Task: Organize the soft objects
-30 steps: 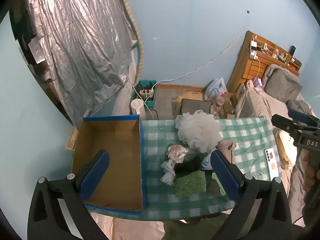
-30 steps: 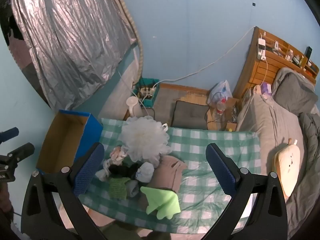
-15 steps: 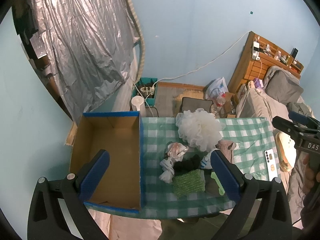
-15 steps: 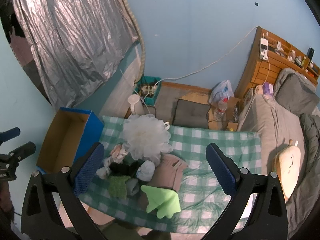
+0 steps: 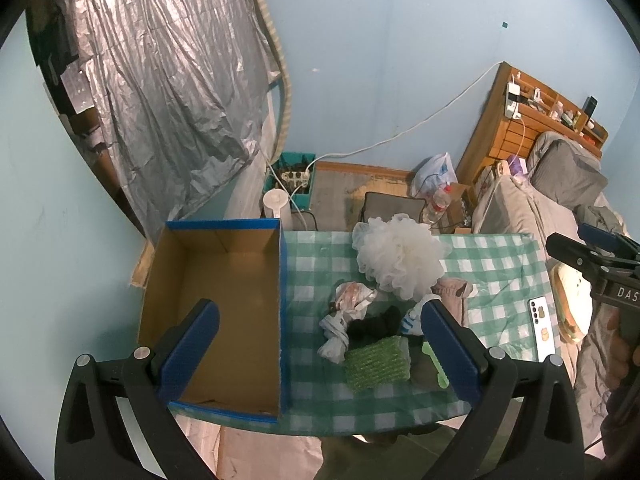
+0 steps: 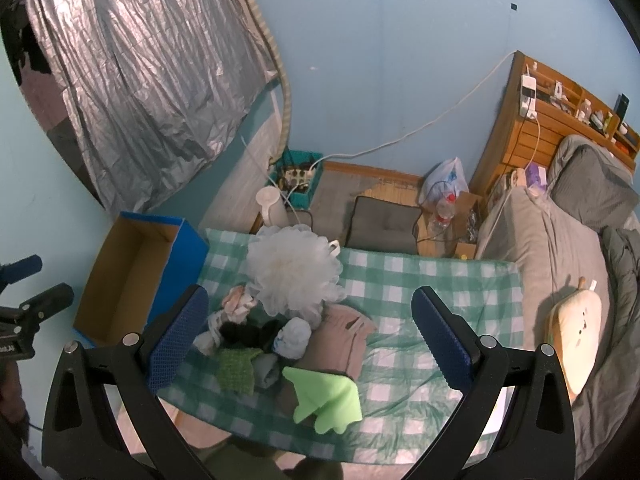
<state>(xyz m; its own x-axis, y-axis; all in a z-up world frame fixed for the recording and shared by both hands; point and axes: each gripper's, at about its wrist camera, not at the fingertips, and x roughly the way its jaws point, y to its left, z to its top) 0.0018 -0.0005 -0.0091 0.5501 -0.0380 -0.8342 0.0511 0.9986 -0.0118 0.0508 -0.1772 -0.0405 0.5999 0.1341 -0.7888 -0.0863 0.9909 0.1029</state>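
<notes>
A pile of soft things lies on the green checked tablecloth (image 5: pixel 500 268): a white bath pouf (image 5: pixel 398 256) (image 6: pixel 294 270), a green knitted cloth (image 5: pixel 376 362) (image 6: pixel 236 368), a black sock (image 5: pixel 372 326), a pink cloth (image 6: pixel 344 340) and a light green cloth (image 6: pixel 326 398). An empty cardboard box (image 5: pixel 224 304) (image 6: pixel 132 276) with blue sides stands at the table's left end. My left gripper (image 5: pixel 316 354) is open and empty, high above the box edge and pile. My right gripper (image 6: pixel 308 338) is open and empty, high above the pile.
A white phone (image 5: pixel 541 328) lies at the table's right end. A bed with grey bedding (image 6: pixel 560 248) and a cream cushion (image 6: pixel 576 332) is on the right. A grey floor cushion (image 6: pixel 382 224), bottle (image 6: pixel 442 210) and white fan (image 6: pixel 272 208) stand behind the table.
Both views have lifted and pulled back slightly, so the table and pile sit a little lower and smaller. Nothing on the table has moved.
</notes>
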